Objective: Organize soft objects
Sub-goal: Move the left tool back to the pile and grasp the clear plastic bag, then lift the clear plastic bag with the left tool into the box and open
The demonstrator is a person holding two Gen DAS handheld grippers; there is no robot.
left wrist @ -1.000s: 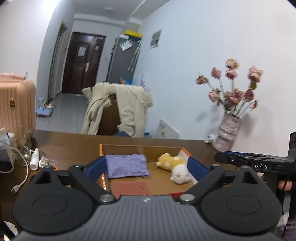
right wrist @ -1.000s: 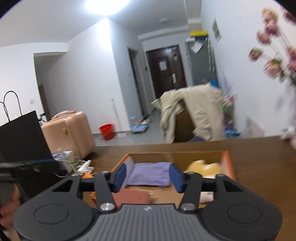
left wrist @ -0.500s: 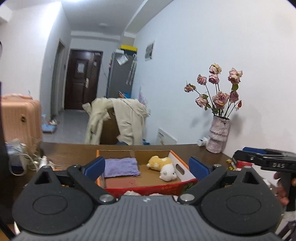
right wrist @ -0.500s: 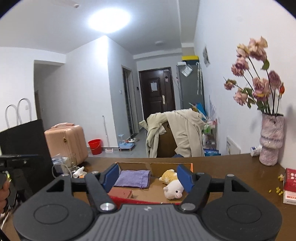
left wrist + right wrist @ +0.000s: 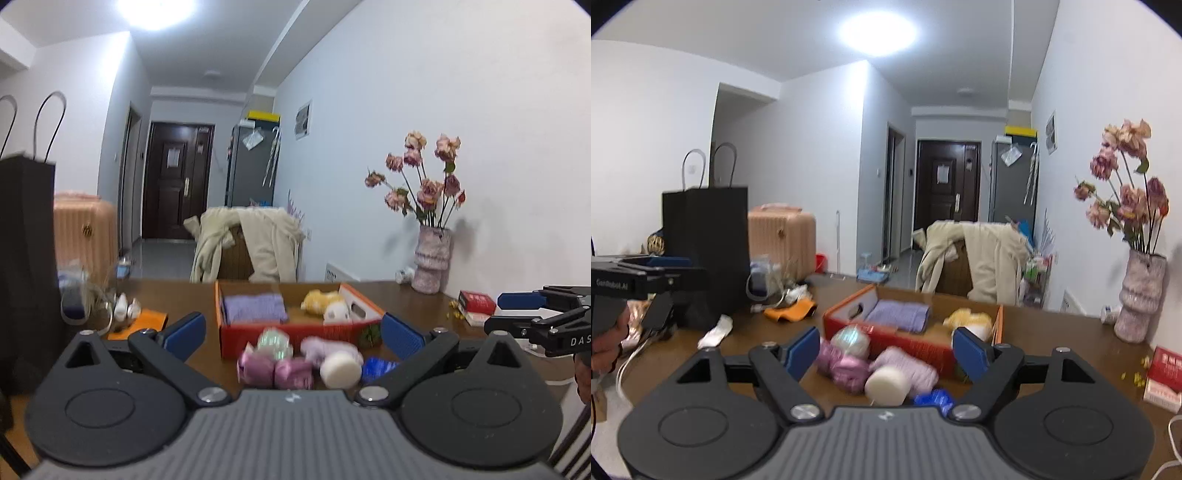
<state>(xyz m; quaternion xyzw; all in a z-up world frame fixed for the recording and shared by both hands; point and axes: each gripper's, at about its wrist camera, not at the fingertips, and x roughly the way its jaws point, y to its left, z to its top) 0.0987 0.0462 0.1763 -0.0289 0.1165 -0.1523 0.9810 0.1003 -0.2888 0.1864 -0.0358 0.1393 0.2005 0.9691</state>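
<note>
Brown tabletop [image 5: 402, 295], seen from its near side. Left gripper [image 5: 291, 334] nearest, jaws spread wide after opening further, empty. Right gripper [image 5: 886, 349] likewise parted, just widened, gripping nothing. Just beyond the fingertips, a loose cluster of soft objects on the wood: pink bundles [image 5: 846, 367], a pale green ball [image 5: 851, 341], a lilac roll with a white end [image 5: 897, 374], a blue packet [image 5: 932, 398]. Touching or just behind them, the orange box [image 5: 905, 341], holding a folded purple cloth [image 5: 899, 314] at left and a yellow plush [image 5: 319, 299] with a white plush [image 5: 336, 314] at right. Bare wood right of the box up to a red book [image 5: 476, 302] and a flower vase [image 5: 432, 260] by the wall. Black bag [image 5: 705, 236] and clutter far left. Draped chair [image 5: 975, 254], suitcase [image 5: 781, 240] and hallway door [image 5: 947, 184] beyond the far edge.
</note>
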